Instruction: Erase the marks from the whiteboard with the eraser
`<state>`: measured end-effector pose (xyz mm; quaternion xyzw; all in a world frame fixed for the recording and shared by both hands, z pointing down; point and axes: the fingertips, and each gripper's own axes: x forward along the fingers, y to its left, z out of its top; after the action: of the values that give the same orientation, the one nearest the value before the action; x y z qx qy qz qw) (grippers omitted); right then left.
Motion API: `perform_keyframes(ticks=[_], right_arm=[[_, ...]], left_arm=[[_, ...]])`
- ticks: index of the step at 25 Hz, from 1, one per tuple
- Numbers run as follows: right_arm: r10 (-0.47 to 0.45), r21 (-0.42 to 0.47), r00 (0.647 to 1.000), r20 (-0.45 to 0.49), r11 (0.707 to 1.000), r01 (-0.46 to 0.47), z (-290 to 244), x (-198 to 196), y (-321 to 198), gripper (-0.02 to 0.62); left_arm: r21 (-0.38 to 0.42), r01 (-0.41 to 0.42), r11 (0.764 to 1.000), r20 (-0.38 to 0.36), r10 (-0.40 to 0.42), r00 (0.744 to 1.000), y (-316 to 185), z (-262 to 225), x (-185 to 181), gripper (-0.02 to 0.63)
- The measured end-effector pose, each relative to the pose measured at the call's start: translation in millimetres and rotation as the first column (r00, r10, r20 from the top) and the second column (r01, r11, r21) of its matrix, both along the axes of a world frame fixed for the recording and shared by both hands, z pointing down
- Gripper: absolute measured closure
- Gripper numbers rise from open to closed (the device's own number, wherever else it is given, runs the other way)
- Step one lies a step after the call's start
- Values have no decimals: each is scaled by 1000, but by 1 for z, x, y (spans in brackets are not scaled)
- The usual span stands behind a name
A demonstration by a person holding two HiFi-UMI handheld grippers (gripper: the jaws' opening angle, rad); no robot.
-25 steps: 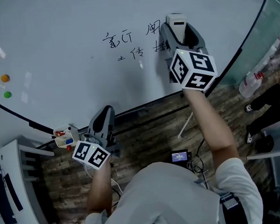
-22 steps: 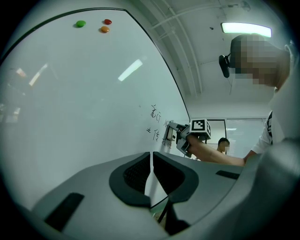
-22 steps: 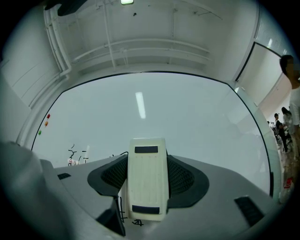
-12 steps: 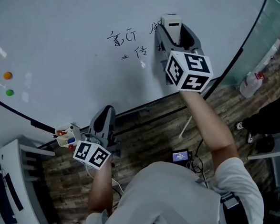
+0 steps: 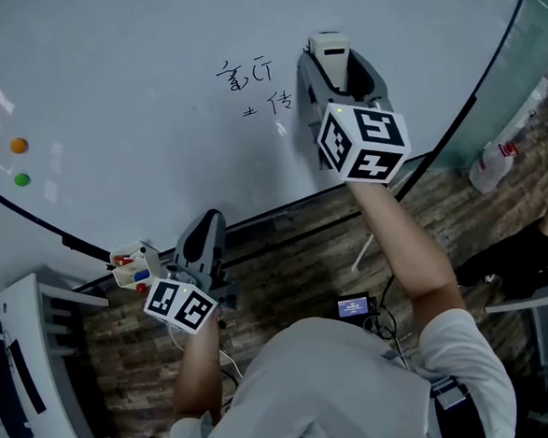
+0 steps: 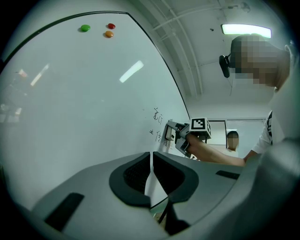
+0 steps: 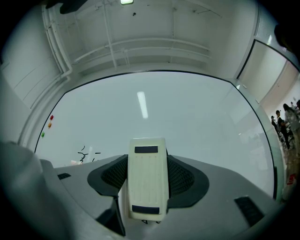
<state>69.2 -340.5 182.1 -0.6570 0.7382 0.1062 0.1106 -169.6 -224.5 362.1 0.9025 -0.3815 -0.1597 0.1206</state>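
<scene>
The right gripper (image 5: 330,52), clamped on the eraser (image 7: 147,178), has slid left across the whiteboard (image 5: 105,75); fewer marks (image 5: 245,75) show now, so wiping advances; the left gripper (image 5: 209,223) hangs closed, empty.

My right gripper (image 5: 331,69) has slid the eraser (image 5: 328,49) leftwards across the whiteboard (image 5: 114,75); the two right-hand characters no longer show, and only the left marks (image 5: 245,73) remain
</scene>
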Motion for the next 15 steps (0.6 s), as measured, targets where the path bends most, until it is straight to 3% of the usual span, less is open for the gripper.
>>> perform_keyframes(ticks=[15], right_arm=[[-14, -15, 1000, -13, 1000, 13, 3, -25, 1, 327]], left_arm=[[5, 5, 1000, -18, -5, 1000, 1, 0, -12, 598]])
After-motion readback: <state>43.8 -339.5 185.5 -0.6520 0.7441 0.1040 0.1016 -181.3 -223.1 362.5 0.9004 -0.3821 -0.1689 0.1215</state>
